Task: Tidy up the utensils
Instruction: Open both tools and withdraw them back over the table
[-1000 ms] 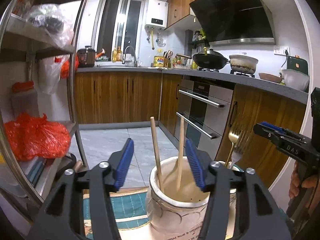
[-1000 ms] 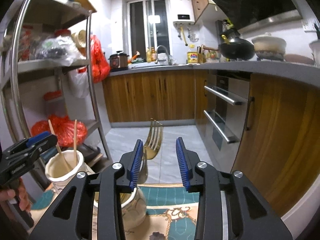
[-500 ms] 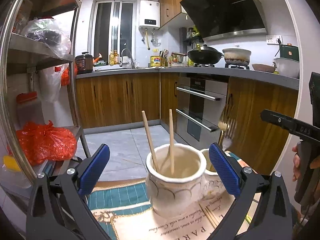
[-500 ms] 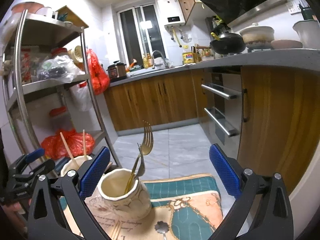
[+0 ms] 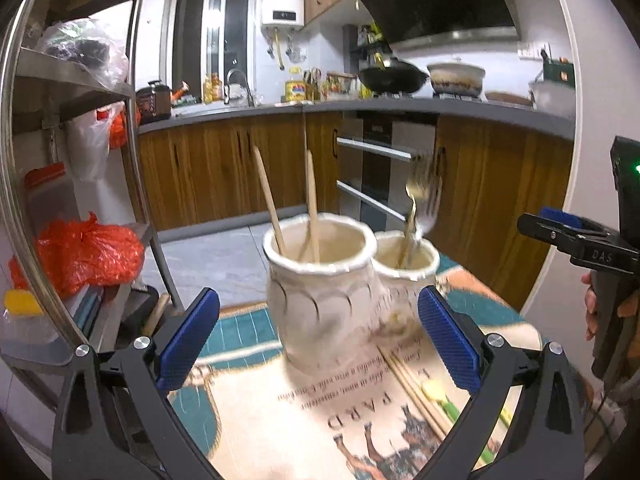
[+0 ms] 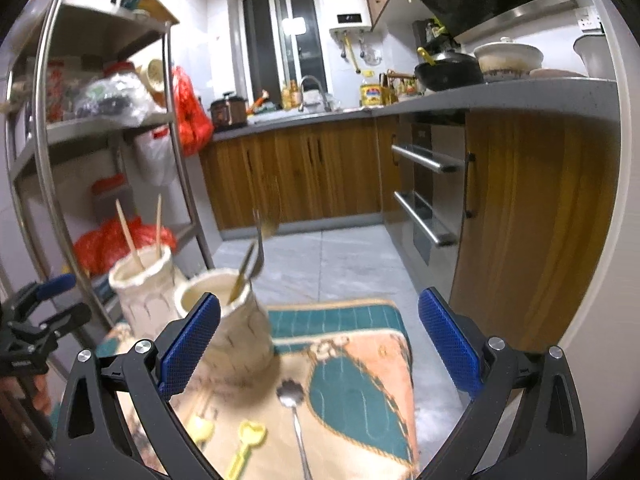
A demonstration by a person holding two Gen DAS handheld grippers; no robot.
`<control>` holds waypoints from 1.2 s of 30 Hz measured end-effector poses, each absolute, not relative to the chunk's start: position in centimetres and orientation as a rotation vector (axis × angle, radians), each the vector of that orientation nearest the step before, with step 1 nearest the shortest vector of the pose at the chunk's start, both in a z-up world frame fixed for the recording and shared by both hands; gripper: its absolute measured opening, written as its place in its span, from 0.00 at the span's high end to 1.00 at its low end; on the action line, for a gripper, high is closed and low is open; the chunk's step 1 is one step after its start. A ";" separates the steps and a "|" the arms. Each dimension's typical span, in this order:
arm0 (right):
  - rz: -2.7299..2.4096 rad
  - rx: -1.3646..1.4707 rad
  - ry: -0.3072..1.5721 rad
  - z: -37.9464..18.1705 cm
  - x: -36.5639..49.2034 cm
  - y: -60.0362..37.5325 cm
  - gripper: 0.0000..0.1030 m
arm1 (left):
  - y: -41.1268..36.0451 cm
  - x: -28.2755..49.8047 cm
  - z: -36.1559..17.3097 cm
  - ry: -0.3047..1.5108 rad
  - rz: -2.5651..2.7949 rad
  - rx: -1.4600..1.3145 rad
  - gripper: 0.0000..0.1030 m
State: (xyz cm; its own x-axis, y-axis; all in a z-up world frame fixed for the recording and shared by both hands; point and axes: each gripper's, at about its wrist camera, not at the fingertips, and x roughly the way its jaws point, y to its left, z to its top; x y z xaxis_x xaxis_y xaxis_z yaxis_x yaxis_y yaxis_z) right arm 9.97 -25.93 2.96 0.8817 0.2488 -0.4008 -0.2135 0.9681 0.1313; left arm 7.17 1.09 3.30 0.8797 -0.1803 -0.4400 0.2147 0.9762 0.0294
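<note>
In the left wrist view, two white ceramic jars stand side by side on a patterned mat [image 5: 280, 412]. The larger jar [image 5: 320, 292] holds two wooden chopsticks [image 5: 311, 200]. The smaller jar [image 5: 404, 276] beside it holds gold forks [image 5: 420, 196]. My left gripper [image 5: 318, 344] is open wide just short of the larger jar, with nothing between its pads. My right gripper [image 6: 318, 344] is open too, with the fork jar [image 6: 228, 328] next to its left pad. A silver spoon [image 6: 294, 412] and yellow utensils [image 6: 244, 448] lie on the mat below it.
A pair of chopsticks [image 5: 412, 384] and a yellow-green utensil [image 5: 444, 400] lie loose on the mat. A metal shelf rack [image 6: 176, 160] with red bags stands to the left. Wooden cabinets [image 6: 532, 220] and an oven are on the right, with tiled floor beyond.
Both grippers have opened wide and drawn back from the jars. The chopsticks and the fork, earlier between the pads, now stand free in their jars.
</note>
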 end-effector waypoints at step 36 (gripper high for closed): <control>0.264 -0.102 0.703 -4.7 9.0 -25.5 0.04 | -4.9 6.1 -5.7 0.834 -0.145 0.215 0.05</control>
State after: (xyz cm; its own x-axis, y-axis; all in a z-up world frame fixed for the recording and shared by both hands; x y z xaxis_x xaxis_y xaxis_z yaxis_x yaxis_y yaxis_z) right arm 8.96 -25.49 -4.69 0.7312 0.2050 -0.6506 -0.2731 0.9620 -0.0038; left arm 6.15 -4.94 -5.65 0.6638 -0.0426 -0.7467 0.2112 0.9684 0.1325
